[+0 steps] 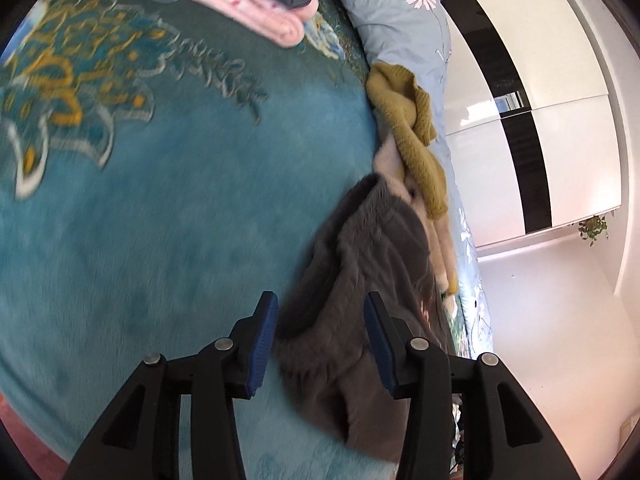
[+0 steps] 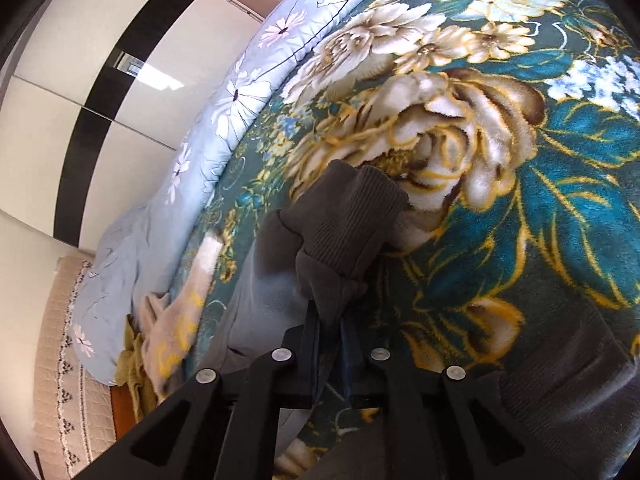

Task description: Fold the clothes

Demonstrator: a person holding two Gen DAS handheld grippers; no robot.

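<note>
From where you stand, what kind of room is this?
Most likely a bedroom: a bed under a teal floral blanket, a pale blue daisy quilt along its edge, and a glossy white wardrobe beside it.

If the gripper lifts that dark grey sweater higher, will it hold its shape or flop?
Probably flop: the dark grey sweater already bunches and droops where the right gripper pinches it. Its thick cable knit suggests some weight. The fuzzy surface likely won't slip.

Bright daylight all round, pretty soft shadows. Left wrist view is motion-smeared, worst on the teal blanket (image 1: pixel 168 208) toward 9 o'clock. Glossy wardrobe doors (image 2: pixel 132 80) catch glare at 10 o'clock. Heavy fisheye bending, black corners.
</note>
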